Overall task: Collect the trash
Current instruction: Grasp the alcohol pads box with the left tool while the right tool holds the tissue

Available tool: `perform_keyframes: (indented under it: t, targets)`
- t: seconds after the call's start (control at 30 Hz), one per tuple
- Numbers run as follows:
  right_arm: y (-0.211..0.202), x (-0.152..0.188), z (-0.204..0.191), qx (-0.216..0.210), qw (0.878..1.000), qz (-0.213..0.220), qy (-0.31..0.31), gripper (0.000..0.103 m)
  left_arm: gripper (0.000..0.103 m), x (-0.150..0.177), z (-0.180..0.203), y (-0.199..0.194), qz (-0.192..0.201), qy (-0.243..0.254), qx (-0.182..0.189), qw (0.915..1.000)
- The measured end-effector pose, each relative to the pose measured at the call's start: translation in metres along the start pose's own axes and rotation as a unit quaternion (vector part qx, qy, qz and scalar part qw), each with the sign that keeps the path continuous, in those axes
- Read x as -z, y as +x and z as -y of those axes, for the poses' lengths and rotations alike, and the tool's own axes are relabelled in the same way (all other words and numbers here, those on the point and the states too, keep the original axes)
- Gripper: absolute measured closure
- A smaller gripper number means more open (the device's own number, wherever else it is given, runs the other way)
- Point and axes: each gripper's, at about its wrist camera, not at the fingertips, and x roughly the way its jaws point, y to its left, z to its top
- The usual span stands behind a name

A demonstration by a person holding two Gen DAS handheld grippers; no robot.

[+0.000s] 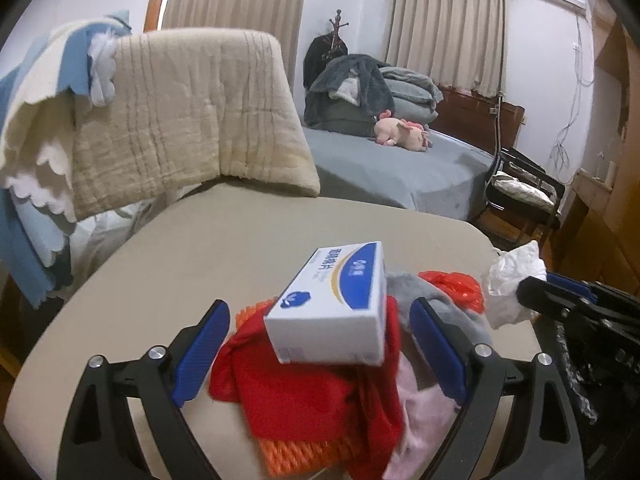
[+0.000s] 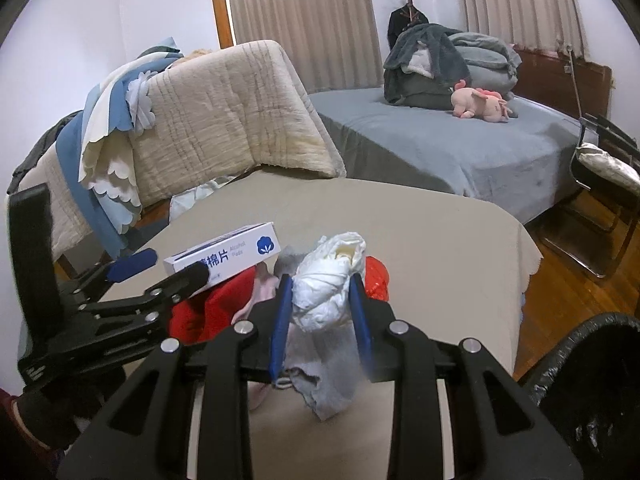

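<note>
- Fingers of right gripper (image 2: 322,300), nearly closed, pinch a white wad (image 2: 328,280).
- Left gripper (image 1: 320,340) fingers gape around the box (image 1: 334,304), not touching.
- Bin (image 2: 592,380) right of box: contents hidden.

Left gripper (image 1: 320,344) black frame w/ blue pads, silver screws, right gripper (image 2: 320,312) same

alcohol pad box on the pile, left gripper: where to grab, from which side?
Grip the alcohol pad box across its two long side faces, coming in from the near short end along its length. It lies tilted on the red cloth, short end facing the open left gripper, and its width looks to fit between the fingers. Probably keep the approach angled down to match the tilt.
</note>
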Motion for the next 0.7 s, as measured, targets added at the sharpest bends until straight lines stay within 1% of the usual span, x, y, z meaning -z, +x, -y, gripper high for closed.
perform_keyframes:
  t: [0.1, 0.17, 0.2, 0.27, 0.33, 0.43, 0.57, 0.7]
  targets:
    - [0.005, -0.001, -0.001, -0.001, 1.0, -0.003, 0.0, 0.075, 0.014, -0.003, -0.003, 0.013, -0.01, -0.003, 0.009, 0.9999]
    - [0.007, -0.001, -0.001, -0.001, 1.0, -0.005, 0.002, 0.075, 0.023, -0.003, -0.004, 0.021, -0.022, -0.004, 0.02, 0.9996]
    - [0.007, -0.001, 0.0, -0.001, 1.0, -0.005, 0.002, 0.075, 0.026, -0.003, -0.004, 0.025, -0.029, -0.006, 0.025, 0.9993]
    - [0.008, 0.0, 0.0, 0.0, 1.0, -0.008, 0.002, 0.075, 0.042, -0.002, -0.002, 0.029, -0.037, -0.007, 0.038, 0.9986]
    - [0.009, 0.0, 0.0, 0.001, 1.0, -0.009, 0.003, 0.075, 0.042, -0.002, 0.0, 0.029, -0.035, -0.006, 0.042, 0.9985]
    - [0.007, 0.0, 0.001, 0.002, 1.0, -0.008, 0.006, 0.075, 0.044, -0.004, 0.006, 0.022, -0.02, -0.002, 0.041, 0.999]
    - [0.0, -0.002, 0.002, 0.003, 1.0, -0.001, 0.007, 0.075, 0.044, -0.008, 0.011, 0.005, -0.001, -0.009, 0.047, 0.9988]
    - [-0.009, -0.003, 0.005, 0.004, 1.0, 0.005, 0.009, 0.075, 0.045, -0.008, 0.018, -0.007, 0.001, -0.008, 0.044, 0.999]
